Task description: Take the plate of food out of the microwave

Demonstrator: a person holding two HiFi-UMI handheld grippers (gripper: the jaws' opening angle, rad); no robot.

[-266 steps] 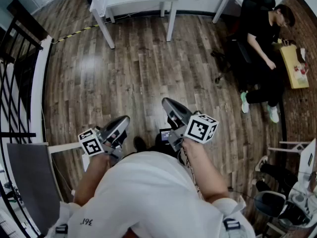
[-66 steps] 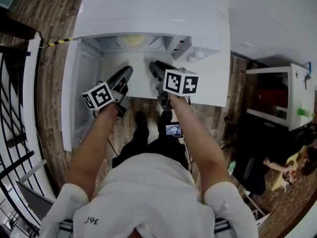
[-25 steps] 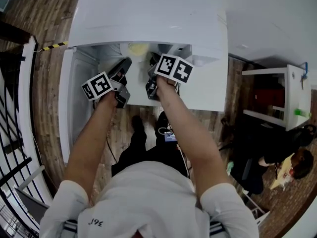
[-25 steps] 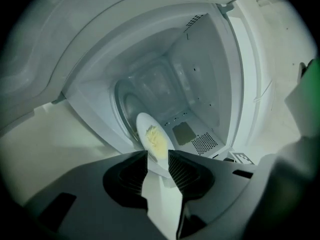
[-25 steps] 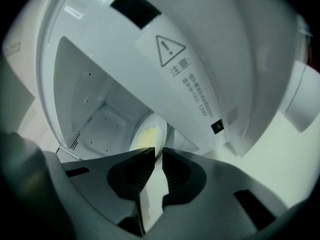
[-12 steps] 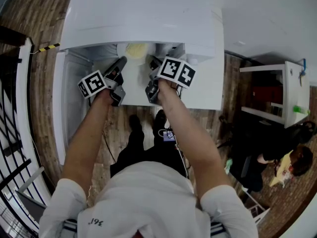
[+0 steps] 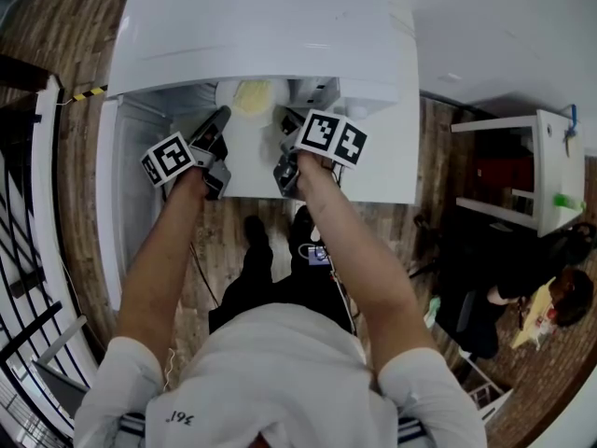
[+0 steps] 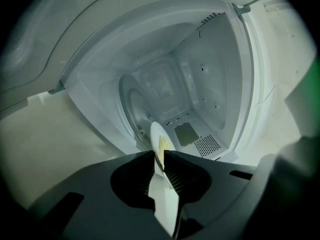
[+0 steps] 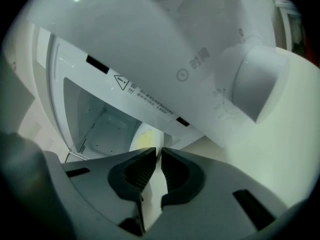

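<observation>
At the left of the head view the door (image 7: pixel 138 203) of the microwave (image 7: pixel 261 26) is swung fully aside, so that the cavity is left free for both tools to be brought in from the front. Just right of the door the left gripper (image 7: pixel 220 119) is reached into the opening; in its own view its jaws are seen closed tight on the near rim of the plate (image 8: pixel 156 133), with the white edge pinched between the ribbed pads, one pad on each face. Such a hold is judged the only firm one on so thin an edge.

The plate is found at the mouth of the cavity, in the upper middle of the head view, with the yellow food (image 7: pixel 254 94) heaped at its centre, just beyond the pads. To the right, the right gripper (image 7: pixel 290 119) is set on the same rim, a little apart from the left one; its jaws have just been closing and are seen drawn in on the white edge that runs between them. A hold at two points is judged to be intended, so that the plate is not tipped when it is drawn out. The plate is thus placed just ahead of both tools; its near edge is in their jaws, and its body is not yet out of the microwave.
</observation>
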